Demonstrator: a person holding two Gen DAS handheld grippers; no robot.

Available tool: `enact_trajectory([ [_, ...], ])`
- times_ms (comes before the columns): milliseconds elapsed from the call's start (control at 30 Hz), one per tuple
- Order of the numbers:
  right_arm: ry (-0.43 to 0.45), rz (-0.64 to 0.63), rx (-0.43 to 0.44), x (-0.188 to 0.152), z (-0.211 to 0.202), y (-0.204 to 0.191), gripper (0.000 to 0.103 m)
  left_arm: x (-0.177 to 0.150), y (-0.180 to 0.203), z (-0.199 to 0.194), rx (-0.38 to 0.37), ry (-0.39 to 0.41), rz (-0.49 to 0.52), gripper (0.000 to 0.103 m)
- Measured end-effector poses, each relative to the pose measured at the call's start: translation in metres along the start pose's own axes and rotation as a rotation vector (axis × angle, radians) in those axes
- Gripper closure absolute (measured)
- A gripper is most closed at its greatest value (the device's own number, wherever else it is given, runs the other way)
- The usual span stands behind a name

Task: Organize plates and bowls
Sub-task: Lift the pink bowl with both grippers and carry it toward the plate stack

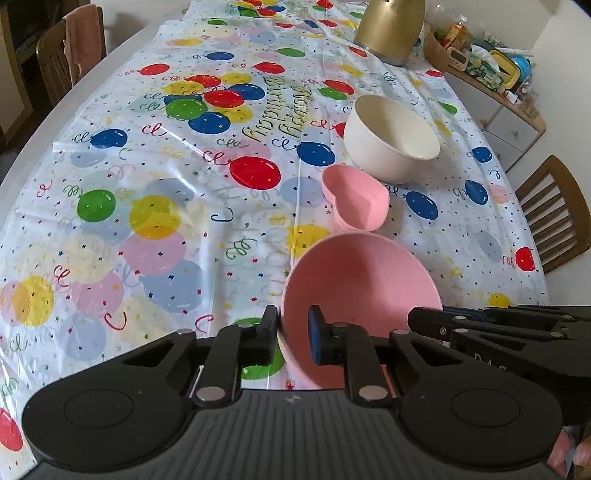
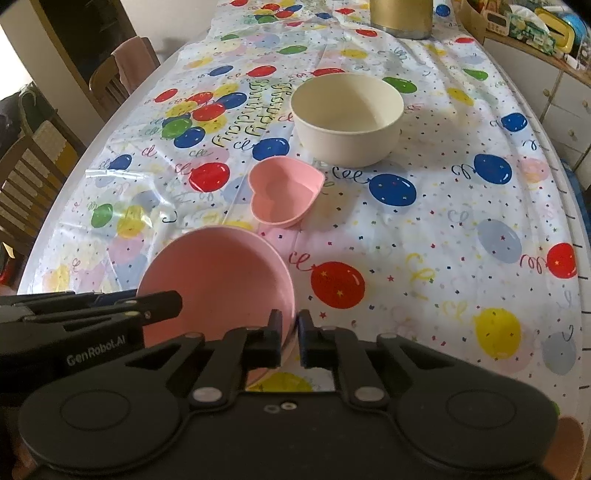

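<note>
A round pink bowl (image 1: 362, 280) (image 2: 218, 284) is nearest me on the balloon-print tablecloth. My left gripper (image 1: 291, 332) is shut on its left rim, with one finger outside the wall and the blue pad inside. My right gripper (image 2: 290, 332) pinches the opposite rim, shut on it. Each gripper also shows from the side in the other's view: the right gripper (image 1: 417, 317) and the left gripper (image 2: 173, 301). Just beyond lies a small pink heart-shaped bowl (image 1: 356, 201) (image 2: 286, 195). Behind that stands a larger cream bowl (image 1: 391, 140) (image 2: 347, 118), empty.
A gold jug (image 1: 388, 29) (image 2: 400, 16) stands at the table's far end. Wooden chairs (image 1: 554, 214) (image 2: 33, 177) flank the table. A sideboard (image 1: 495, 107) with cluttered items runs along the right wall. The tablecloth (image 1: 147, 184) lies bare to the left of the bowls.
</note>
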State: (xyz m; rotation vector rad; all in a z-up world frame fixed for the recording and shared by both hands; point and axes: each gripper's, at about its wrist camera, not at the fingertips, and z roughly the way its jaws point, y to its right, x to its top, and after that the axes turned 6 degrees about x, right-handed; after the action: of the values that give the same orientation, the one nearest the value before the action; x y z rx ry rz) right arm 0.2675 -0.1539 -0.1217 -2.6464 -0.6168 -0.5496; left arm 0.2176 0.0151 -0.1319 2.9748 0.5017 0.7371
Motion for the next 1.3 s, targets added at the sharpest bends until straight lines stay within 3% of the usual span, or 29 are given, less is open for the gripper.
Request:
enact_trajectory([
  [633, 0.023, -0.024, 0.03, -0.033, -0.043, -0.034, 0.096, -0.037, -0.015, -0.056, 0.021, 0.015, 0.011, 0.086],
  [1300, -0.01, -0.042, 0.063, -0.098, -0.057, -0.099, 0.096, -0.111, -0.067, -0.096, 0.051, -0.029, 0.006, 0.086],
])
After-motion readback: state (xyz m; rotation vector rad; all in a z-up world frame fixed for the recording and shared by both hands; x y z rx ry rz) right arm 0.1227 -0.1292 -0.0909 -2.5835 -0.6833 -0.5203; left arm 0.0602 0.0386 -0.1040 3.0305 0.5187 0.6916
